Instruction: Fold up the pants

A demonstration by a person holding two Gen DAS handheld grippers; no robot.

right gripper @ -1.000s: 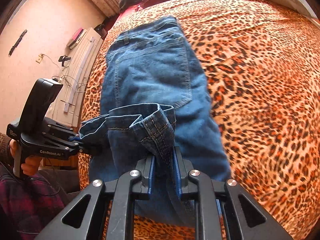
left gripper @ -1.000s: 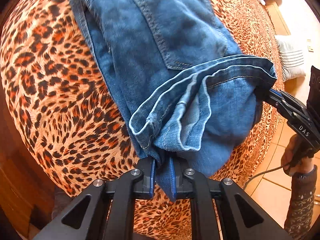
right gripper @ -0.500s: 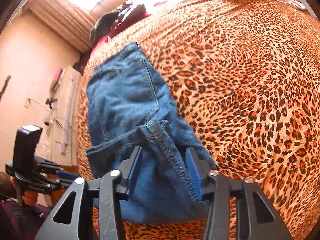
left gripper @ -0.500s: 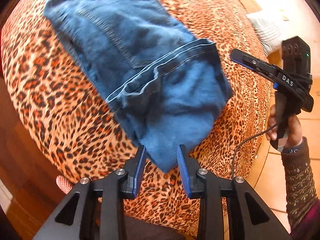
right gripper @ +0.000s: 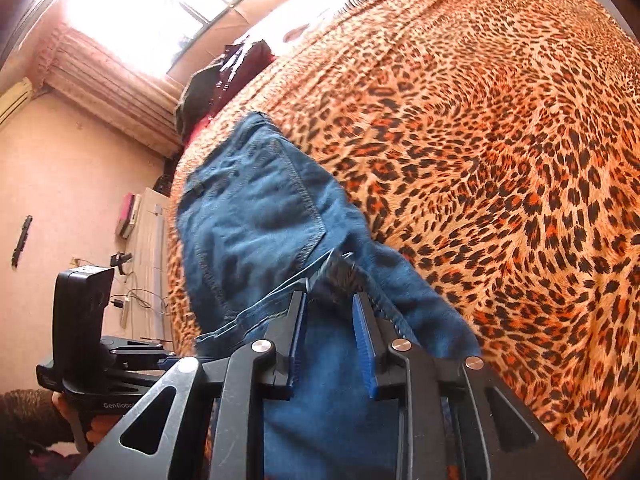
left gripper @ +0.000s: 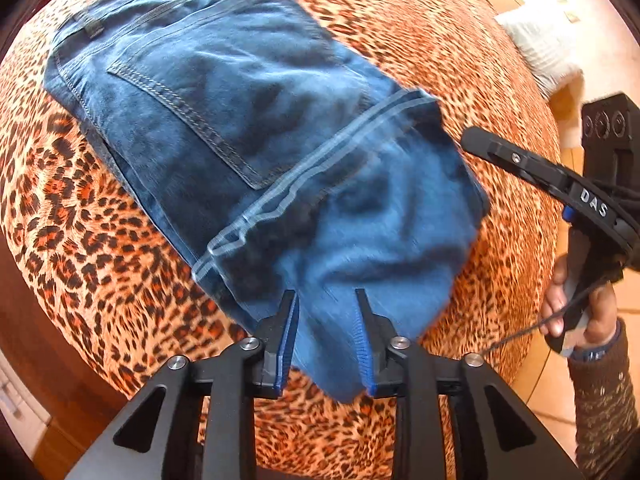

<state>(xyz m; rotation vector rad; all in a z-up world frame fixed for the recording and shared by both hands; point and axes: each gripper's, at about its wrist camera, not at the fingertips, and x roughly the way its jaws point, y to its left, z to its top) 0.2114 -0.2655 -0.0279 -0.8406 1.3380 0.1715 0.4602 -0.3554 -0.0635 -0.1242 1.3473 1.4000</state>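
1. Blue denim is seen laid on the leopard-print bedspread [left gripper: 420, 40]: the jeans [left gripper: 224, 120] lie near the bed's edge, with the leg ends doubled back over the seat.
2. The fold is judged largely made; the hems [left gripper: 304, 176] rest across the lower edge of the back pocket [left gripper: 188, 120]. A further fold or some smoothing may be left.
3. The left hand-held gripper [left gripper: 325, 320] is released, its jaws spread on either side of the folded edge, with nothing held.
4. The right hand-held gripper [right gripper: 329, 320] is likewise spread apart, with loose cloth between its blue pads.
5. The denim appears thick and soft, with pale contrast stitching; the bedspread looks short-napped.
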